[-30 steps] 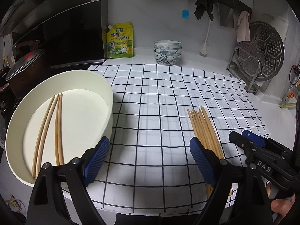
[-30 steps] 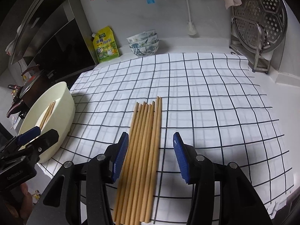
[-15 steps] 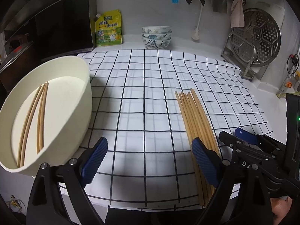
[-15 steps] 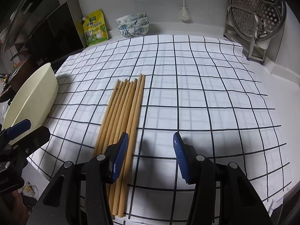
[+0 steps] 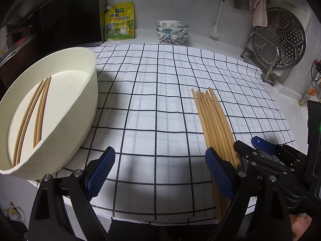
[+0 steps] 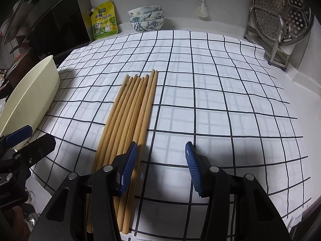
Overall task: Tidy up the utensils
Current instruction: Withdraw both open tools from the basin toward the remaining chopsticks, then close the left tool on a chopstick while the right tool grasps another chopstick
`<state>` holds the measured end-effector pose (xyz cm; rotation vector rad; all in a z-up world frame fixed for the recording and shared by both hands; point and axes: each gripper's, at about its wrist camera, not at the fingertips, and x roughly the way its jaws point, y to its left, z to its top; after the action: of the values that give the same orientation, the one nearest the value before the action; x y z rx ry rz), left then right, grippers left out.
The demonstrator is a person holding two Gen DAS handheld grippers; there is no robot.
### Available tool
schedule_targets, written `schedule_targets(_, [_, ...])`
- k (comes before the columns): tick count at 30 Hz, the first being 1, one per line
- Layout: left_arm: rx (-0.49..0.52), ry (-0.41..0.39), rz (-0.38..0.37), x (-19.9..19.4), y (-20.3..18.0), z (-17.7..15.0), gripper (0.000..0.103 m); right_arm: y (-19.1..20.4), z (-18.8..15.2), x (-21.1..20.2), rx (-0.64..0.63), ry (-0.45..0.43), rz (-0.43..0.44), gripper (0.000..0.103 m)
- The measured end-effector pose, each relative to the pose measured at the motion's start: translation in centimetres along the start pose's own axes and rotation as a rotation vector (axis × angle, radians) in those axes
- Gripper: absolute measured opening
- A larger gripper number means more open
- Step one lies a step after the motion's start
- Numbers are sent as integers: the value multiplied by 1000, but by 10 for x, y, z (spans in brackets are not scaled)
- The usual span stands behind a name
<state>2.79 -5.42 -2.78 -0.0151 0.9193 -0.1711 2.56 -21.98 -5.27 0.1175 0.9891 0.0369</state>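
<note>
Several wooden chopsticks (image 5: 214,124) lie side by side on the checked cloth (image 5: 160,92); they also show in the right wrist view (image 6: 130,116). A cream oval basin (image 5: 80,108) stands at the left with a few chopsticks (image 5: 34,116) inside; its wall shows in the right wrist view (image 6: 30,100). My left gripper (image 5: 160,172) is open and empty over the cloth's near edge, between basin and bundle. My right gripper (image 6: 161,168) is open and empty, its left finger (image 6: 128,168) over the bundle's near end. It also shows in the left wrist view (image 5: 260,152).
A yellow seasoning pouch (image 5: 119,22) and stacked patterned bowls (image 5: 172,31) stand at the back wall. A metal rack with a perforated steamer plate (image 5: 280,40) stands at the back right. A dark stove and pot (image 5: 18,46) are at the left.
Both grippers have shifted right and drawn back a little; the basin sits farther left in the left view. In the right view the bundle has slid from between the fingers to under the left one.
</note>
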Motion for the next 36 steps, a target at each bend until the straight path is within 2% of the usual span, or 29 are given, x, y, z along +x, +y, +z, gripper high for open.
schedule_targets(12, [-4, 28, -1, 12, -8, -6, 90, -5, -6, -1, -26, 9, -34, 48])
schedule_targets(22, [0, 29, -2, 26, -24, -9, 91, -35, -10, -7, 42, 0, -54, 48])
schedule_targets(36, [34, 47, 35, 41, -34, -11, 94, -40, -10, -11, 56, -16, -44, 50])
